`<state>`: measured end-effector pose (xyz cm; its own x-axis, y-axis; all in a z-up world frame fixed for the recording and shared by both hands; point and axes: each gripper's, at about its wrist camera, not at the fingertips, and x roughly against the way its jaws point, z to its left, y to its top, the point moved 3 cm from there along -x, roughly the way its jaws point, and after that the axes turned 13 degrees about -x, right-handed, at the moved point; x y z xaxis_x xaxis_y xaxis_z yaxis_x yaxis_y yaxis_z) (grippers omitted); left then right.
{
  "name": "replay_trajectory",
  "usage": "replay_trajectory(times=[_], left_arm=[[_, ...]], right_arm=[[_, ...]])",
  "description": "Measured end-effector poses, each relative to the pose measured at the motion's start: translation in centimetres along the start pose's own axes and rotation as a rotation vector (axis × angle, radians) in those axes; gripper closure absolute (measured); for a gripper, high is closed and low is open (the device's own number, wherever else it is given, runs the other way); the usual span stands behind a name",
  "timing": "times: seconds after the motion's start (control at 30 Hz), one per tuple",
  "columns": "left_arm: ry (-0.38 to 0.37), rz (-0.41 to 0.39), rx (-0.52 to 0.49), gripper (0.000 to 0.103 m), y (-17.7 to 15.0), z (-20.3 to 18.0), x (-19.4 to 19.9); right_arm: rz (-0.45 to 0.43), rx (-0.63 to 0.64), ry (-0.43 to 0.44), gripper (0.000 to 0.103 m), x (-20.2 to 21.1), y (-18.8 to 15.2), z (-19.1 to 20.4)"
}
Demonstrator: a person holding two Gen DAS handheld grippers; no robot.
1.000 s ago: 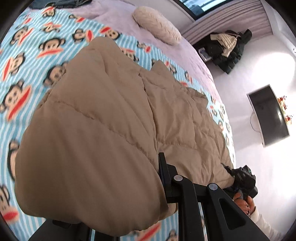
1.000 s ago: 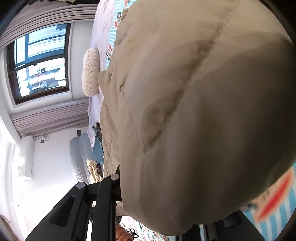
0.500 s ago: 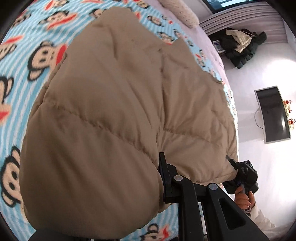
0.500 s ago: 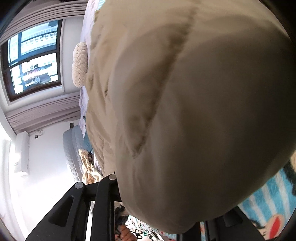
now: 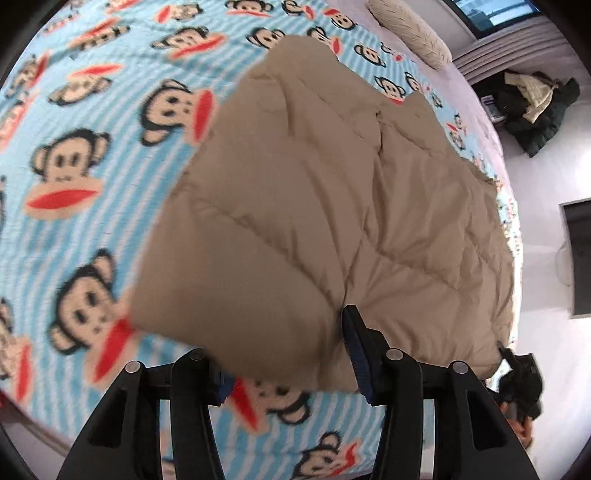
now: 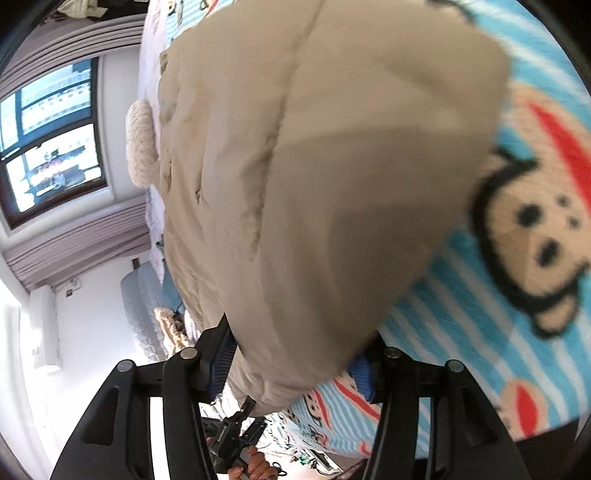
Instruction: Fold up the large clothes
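Note:
A large tan quilted puffer jacket lies spread on a bed with a blue striped monkey-print blanket. My left gripper has its jaws spread wide, and the jacket's near edge sits loosely between them. My right gripper also has its jaws wide apart around the jacket at another edge. The right gripper shows in the left wrist view at the jacket's far right corner. The left gripper shows in the right wrist view.
A cream knitted pillow lies at the head of the bed. Dark clothes are piled on the floor beyond it. A dark screen stands by the right wall. A window is behind the bed.
Both grippers have opened and let the jacket edge go. The jacket has dropped onto the blanket, and more blanket now shows around it in both views.

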<state>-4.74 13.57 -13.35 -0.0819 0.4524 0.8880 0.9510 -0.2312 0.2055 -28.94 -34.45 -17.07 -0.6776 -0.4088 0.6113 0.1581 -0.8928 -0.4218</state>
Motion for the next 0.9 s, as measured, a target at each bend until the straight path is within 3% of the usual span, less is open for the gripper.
replay_trajectory(times=[0.27,0.43,0.5,0.53,0.57,0.6,0.9], left_arm=[[0.138,-0.056,0.002,0.052,-0.5,0.1,4.4],[0.21,-0.083,0.002,0.052,0.1,1.2,6.6],[0.248,-0.074,-0.017,0.049,0.2,1.5,7.1],[0.266,-0.069,-0.026,0.044,0.4,1.6,7.1],[0.28,-0.074,-0.031,0.032,0.6,1.4,7.0],[0.292,-0.091,-0.038,0.03,1.0,1.2,7.2],[0.29,-0.065,-0.039,0.03,2.6,2.1,6.4]], right_arm=[[-0.143,0.084,-0.213,0.044,3.4,-0.3,2.9],[-0.201,0.154,-0.252,0.044,4.9,-2.3,5.1],[-0.207,0.195,-0.264,0.044,5.3,-3.8,6.2],[-0.206,0.22,-0.271,0.044,5.0,-4.4,7.0],[-0.203,0.248,-0.281,0.044,4.1,-5.1,7.9],[-0.201,0.266,-0.29,0.044,3.8,-5.2,8.1],[-0.131,0.496,-0.423,0.044,-1.8,-9.6,11.7]])
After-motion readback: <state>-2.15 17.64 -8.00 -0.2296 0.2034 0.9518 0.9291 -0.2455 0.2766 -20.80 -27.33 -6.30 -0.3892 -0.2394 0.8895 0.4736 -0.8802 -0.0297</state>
